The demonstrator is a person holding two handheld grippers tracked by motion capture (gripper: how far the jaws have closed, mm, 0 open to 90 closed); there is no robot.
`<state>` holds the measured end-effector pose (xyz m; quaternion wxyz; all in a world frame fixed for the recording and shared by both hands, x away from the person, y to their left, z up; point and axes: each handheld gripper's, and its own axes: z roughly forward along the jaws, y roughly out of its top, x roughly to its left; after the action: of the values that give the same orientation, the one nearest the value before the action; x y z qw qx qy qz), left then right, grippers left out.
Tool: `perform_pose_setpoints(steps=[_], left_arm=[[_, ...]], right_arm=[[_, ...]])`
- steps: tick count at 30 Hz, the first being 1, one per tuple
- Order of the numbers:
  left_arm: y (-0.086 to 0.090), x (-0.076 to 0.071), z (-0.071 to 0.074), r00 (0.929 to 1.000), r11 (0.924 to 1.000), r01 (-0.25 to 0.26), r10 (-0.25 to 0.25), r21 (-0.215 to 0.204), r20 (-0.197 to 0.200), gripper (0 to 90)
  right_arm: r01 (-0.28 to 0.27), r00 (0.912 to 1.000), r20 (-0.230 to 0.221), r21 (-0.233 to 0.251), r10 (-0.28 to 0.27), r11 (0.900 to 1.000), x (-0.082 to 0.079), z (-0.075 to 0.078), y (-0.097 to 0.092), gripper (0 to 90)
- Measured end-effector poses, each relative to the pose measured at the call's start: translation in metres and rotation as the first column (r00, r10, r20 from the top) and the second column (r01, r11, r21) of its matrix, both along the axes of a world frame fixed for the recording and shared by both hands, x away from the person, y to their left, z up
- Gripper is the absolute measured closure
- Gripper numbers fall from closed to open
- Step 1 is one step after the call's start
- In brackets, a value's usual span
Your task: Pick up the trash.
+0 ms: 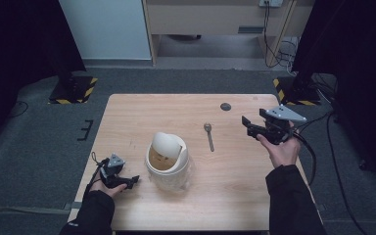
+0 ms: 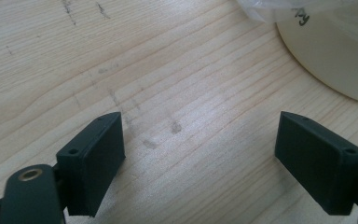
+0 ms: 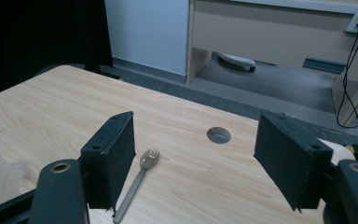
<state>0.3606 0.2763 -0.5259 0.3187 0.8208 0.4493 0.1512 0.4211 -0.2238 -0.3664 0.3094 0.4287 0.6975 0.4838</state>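
High view: a wooden table [image 1: 142, 110] occupies the centre of the frame. A cream swing-lid bin [image 1: 166, 160] stands at lower centre, with clear plastic gathered around its base. A fork [image 1: 209, 135] lies right of centre, its head toward the upper edge of the frame. A round cable hole [image 1: 225, 106] sits in the upper right part of the tabletop. The left gripper [image 1: 131, 181] is at lower left, low over the table and just beside the bin. The right gripper [image 1: 247, 123] is at right, raised above the table, well apart from the fork.

Left gripper view: both black jaws stand wide apart with bare wood between them; nothing is held. The bin [image 2: 335, 56] fills the upper right corner. Dark handwriting on the plastic there is cut off by the frame edge; it possibly reads "py".

Right gripper view: the jaws stand apart with nothing between the pads. The fork [image 3: 137, 182] lies at lower centre, beside the left jaw as seen here, tines toward the top. The cable hole [image 3: 218, 135] is at centre. No brand marking is legible.
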Motion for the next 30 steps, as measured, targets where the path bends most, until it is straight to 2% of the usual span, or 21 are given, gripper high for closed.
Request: perform_pose_setpoints(steps=[5, 6, 11, 17, 19, 21, 27, 30], left_arm=[[-0.001, 0.0, -0.001, 1.0, 1.0, 0.002, -0.002, 0.001, 0.001, 14.4], [-0.001, 0.0, -0.001, 1.0, 1.0, 0.002, -0.002, 0.001, 0.002, 13.7], [-0.001, 0.0, -0.002, 1.0, 0.9999, 0.001, -0.001, -0.015, 0.004, 11.2], [-0.002, -0.001, -0.003, 0.9999, 0.9999, 0.001, -0.001, -0.017, 0.01, 9.3], [-0.002, -0.001, -0.003, 0.9999, 0.9998, -0.001, 0.001, -0.02, 0.01, 8.4], [-0.002, -0.001, -0.003, 0.9999, 0.9998, -0.002, 0.002, -0.022, 0.01, 8.3], [-0.002, -0.002, -0.004, 0.9998, 0.9998, 0.01, -0.01, -0.017, 0.016, 7.2], [-0.003, -0.002, -0.004, 0.9997, 0.9998, 0.016, -0.015, -0.009, 0.017, 6.0]], right_arm=[[-0.014, 0.9997, -0.018, -0.012, 0.014, 0.9998, 0.011, 0.0, 0.018, 28.8], [-0.015, 0.9997, -0.021, -0.003, 0.015, 0.9999, 0.015, -0.002, 0.022, 28.6], [-0.024, 0.9987, -0.045, -0.037, 0.022, 0.9991, 0.028, -0.012, 0.04, 31.6], [-0.031, 0.996, -0.085, -0.043, 0.027, 0.9986, 0.043, -0.035, 0.06, 36.9], [-0.029, 0.9945, -0.102, -0.065, 0.022, 0.9974, 0.05, -0.047, 0.069, 40.6], [-0.032, 0.9934, -0.112, -0.074, 0.023, 0.9967, 0.052, -0.052, 0.073, 41.5], [-0.04, 0.9842, -0.176, -0.125, 0.017, 0.9914, 0.065, -0.079, 0.091, 46.9], [-0.039, 0.9763, -0.216, -0.15, 0.006, 0.9879, 0.072, -0.094, 0.099, 48.6]])
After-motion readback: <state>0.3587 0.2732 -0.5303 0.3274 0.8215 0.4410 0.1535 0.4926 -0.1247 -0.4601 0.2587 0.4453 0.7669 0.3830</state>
